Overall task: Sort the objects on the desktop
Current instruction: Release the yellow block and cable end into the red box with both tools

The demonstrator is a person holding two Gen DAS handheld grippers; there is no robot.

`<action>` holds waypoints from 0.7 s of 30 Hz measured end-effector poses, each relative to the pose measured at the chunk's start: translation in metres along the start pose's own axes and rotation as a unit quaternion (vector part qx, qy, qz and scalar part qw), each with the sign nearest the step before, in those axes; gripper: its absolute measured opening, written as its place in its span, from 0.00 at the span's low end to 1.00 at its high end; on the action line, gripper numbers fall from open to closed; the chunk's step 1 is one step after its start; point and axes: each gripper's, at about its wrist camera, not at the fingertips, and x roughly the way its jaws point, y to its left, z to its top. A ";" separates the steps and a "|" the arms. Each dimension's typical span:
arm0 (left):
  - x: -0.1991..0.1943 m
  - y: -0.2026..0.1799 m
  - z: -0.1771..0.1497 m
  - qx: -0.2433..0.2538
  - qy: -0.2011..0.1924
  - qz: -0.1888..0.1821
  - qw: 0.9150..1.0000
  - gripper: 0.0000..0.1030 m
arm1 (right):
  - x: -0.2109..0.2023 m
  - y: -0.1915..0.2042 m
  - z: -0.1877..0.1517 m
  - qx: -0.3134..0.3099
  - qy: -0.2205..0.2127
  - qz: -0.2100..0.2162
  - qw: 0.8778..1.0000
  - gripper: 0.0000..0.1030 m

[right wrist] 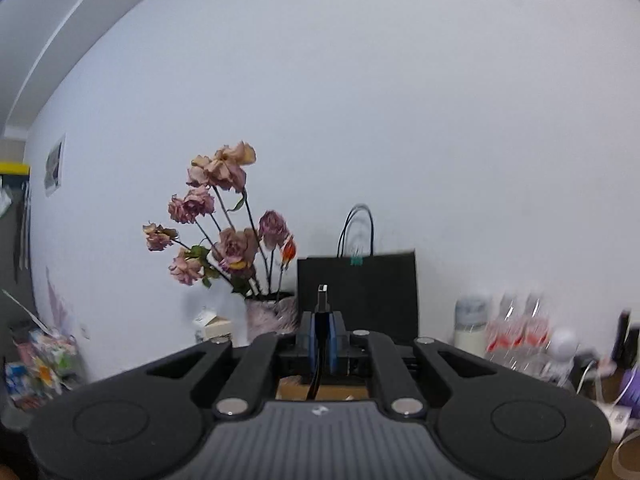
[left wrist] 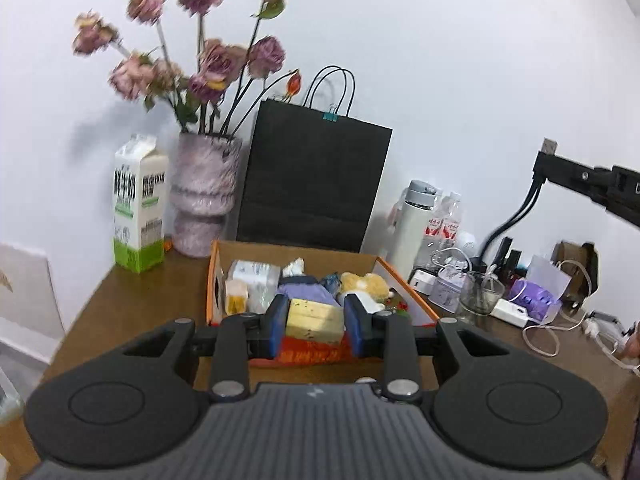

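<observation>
My left gripper (left wrist: pixel 316 320) clamps a yellow block (left wrist: pixel 315 321) just above the orange box (left wrist: pixel 404 280) ahead. My right gripper (right wrist: pixel 323 330) pinches a black cable (right wrist: pixel 316 376), USB plug (right wrist: pixel 322 292) poking forward.

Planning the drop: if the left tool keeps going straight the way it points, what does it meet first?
Probably the purple item inside the orange box, just beyond the yellow block the left tool grips; depth is unclear.

Yellow block (left wrist: pixel 315 319) (pale, scuffed) level above the orange box's (left wrist: pixel 408 286) near end
</observation>
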 end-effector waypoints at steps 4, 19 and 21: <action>0.032 0.002 0.025 0.002 0.028 -0.021 0.999 0.30 | 0.034 -0.009 0.010 -0.001 0.032 0.003 0.999 0.06; 0.198 0.019 0.028 -0.005 0.150 0.024 0.988 0.31 | 0.200 -0.042 -0.029 -0.020 0.163 -0.036 0.986 0.05; 0.220 0.024 0.022 -0.010 0.176 0.035 0.984 0.31 | 0.232 -0.051 -0.045 -0.013 0.206 -0.039 0.978 0.05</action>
